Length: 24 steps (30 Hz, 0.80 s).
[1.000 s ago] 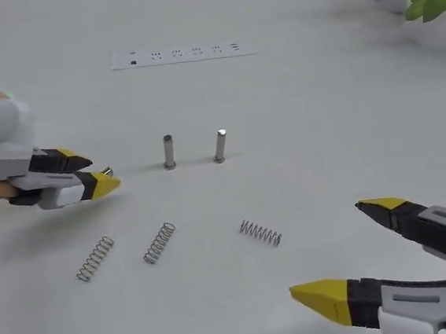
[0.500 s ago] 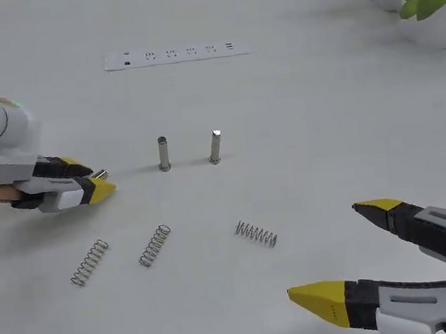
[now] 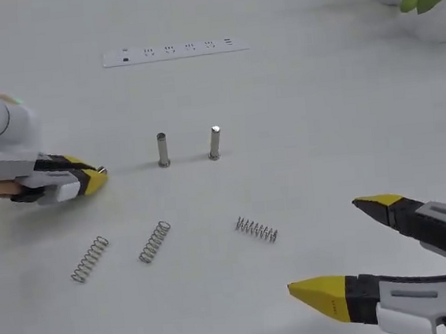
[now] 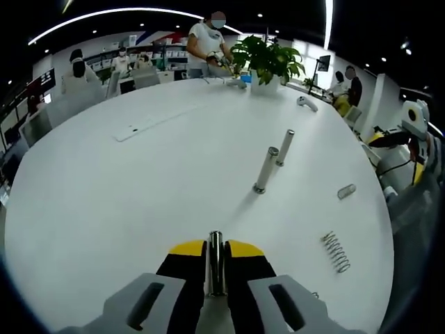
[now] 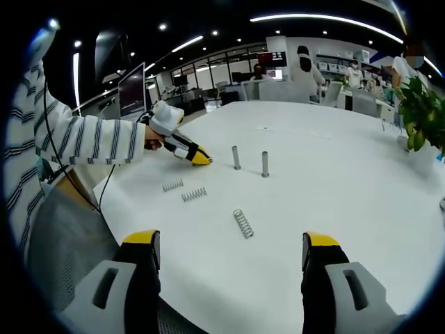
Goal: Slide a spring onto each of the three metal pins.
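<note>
At left of desk [image 3: 320, 110], left gripper [image 3: 96, 177] has fingers clamped on third metal pin [image 4: 216, 271], held low, well left of two upright pins [image 3: 163, 150] [image 3: 215, 142]. Likely step: standing this pin in row; no spring threaded yet. Next calls for plumb set-down, gentle release, then spring pickup. Three coil springs [image 3: 90, 259] [image 3: 154, 242] [image 3: 257, 230] lie flat in front of pins, apart. Right gripper [image 3: 324, 246] hovers, fingers wide, empty. Pins short, shiny, slightly wider at foot.
</note>
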Motion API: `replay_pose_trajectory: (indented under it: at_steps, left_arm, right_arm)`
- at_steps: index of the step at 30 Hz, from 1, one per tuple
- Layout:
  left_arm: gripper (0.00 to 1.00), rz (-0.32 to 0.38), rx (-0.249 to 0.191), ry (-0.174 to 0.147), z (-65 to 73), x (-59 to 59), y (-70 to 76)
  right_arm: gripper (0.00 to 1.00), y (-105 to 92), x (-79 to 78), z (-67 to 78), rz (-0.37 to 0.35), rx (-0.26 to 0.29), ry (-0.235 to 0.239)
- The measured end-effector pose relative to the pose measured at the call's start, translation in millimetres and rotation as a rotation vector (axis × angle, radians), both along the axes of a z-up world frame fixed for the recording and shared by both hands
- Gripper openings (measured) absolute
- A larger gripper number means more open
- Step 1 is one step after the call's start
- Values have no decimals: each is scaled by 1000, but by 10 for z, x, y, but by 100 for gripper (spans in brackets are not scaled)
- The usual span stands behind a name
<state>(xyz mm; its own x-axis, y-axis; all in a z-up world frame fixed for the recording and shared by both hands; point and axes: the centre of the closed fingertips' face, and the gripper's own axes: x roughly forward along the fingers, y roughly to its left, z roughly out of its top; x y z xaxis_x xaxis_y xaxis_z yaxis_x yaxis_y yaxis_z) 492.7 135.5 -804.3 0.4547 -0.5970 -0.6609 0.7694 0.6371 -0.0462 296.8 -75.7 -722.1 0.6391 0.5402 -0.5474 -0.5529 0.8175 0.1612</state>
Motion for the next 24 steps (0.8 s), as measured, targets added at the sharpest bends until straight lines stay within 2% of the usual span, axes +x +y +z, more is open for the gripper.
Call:
replay_pose_trajectory:
  at_steps: [6, 8, 17, 18, 20, 24]
  left_arm:
    - [0, 26, -6, 11, -8, 23, 13]
    - [0, 3, 9, 1, -8, 11, 10]
    - [0, 15, 1, 20, -9, 5, 15]
    - [0, 7, 5, 16, -9, 7, 14]
    - [0, 27, 5, 31, -8, 16, 19]
    - [0, 10, 31, 20, -5, 6, 12]
  right_arm:
    - [83, -13, 3, 5, -7, 2, -2]
    - [83, -15, -1, 3, -9, 4, 0]
    - [85, -12, -16, -28, -9, 1, 10]
    - [86, -11, -14, -26, -10, 2, 9]
    - [86, -2, -11, -21, -9, 9, 10]
    - [85, 5, -9, -18, -10, 18, 12]
